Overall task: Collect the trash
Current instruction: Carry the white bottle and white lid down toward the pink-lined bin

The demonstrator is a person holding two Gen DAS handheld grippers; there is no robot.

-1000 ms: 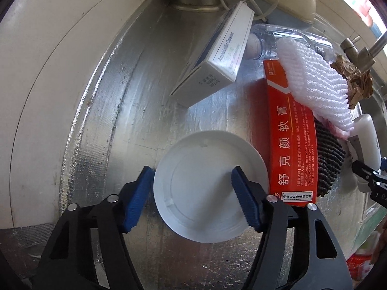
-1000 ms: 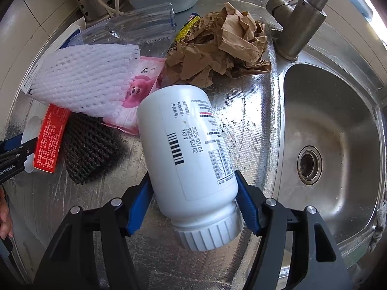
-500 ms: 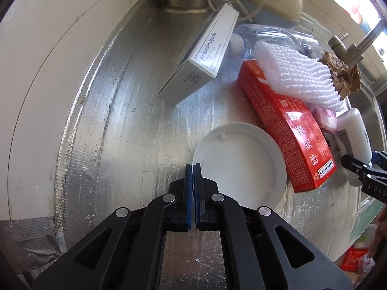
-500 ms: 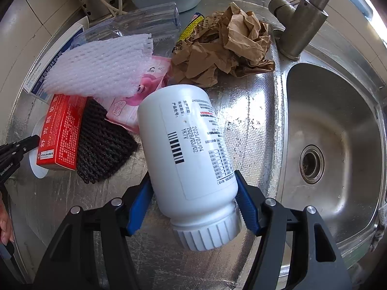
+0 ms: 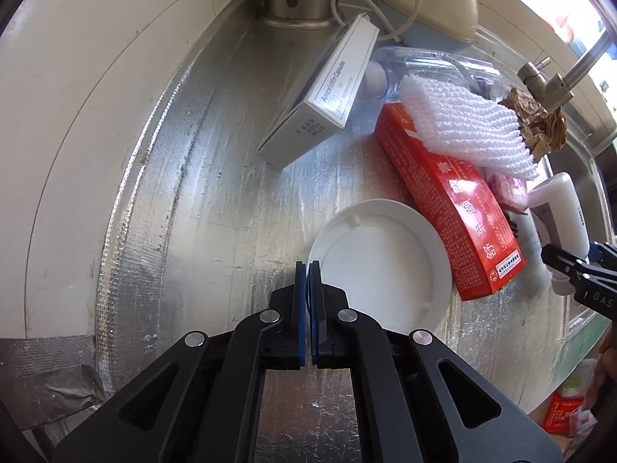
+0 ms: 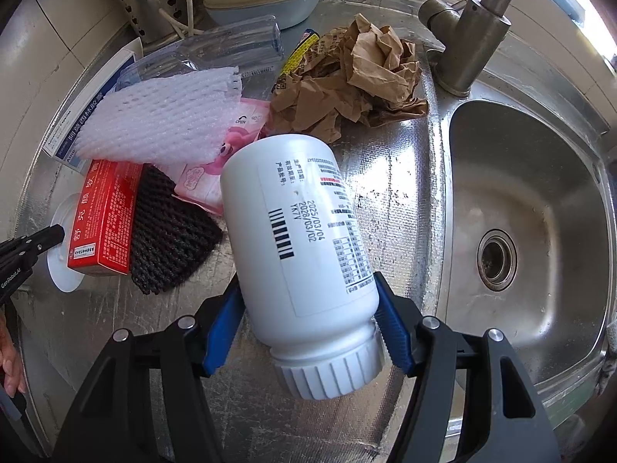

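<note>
Right gripper point(image 6: 308, 320) is clamped on a white bottle point(image 6: 297, 239), blue pads pressed to both sides just above the ribbed cap; the bottle is held cap-toward-camera, tilted, over the foil-covered counter point(image 6: 385, 177) beside the sink point(image 6: 540, 231). Left gripper point(image 5: 307, 281) is pinched nearly shut on the near rim of a white lid point(image 5: 381, 258), which lies flat on the counter; a thin gap is seen between the pads, so whether the rim is truly caught cannot be told.

Touching the lid's far edge, a red box point(image 5: 451, 200) is noted, with white foam netting point(image 5: 462, 127) draped over its far end. Farther out: a white medicine box point(image 5: 327, 92) propped at a tilt, a clear plastic bottle point(image 5: 432, 65), crumpled brown paper point(image 6: 358, 81) near the faucet point(image 6: 470, 34), a black mesh pad point(image 6: 169, 231), a pink wrapper point(image 6: 216, 162).

Risks judged:
- Lid slipped from the grip, since only 1 thin edge is held.
- Red box dragged or tipped if the lid is lifted under it.
- Bottle pivoted out of the pads, being grasped near 1 end with its weight forward.
</note>
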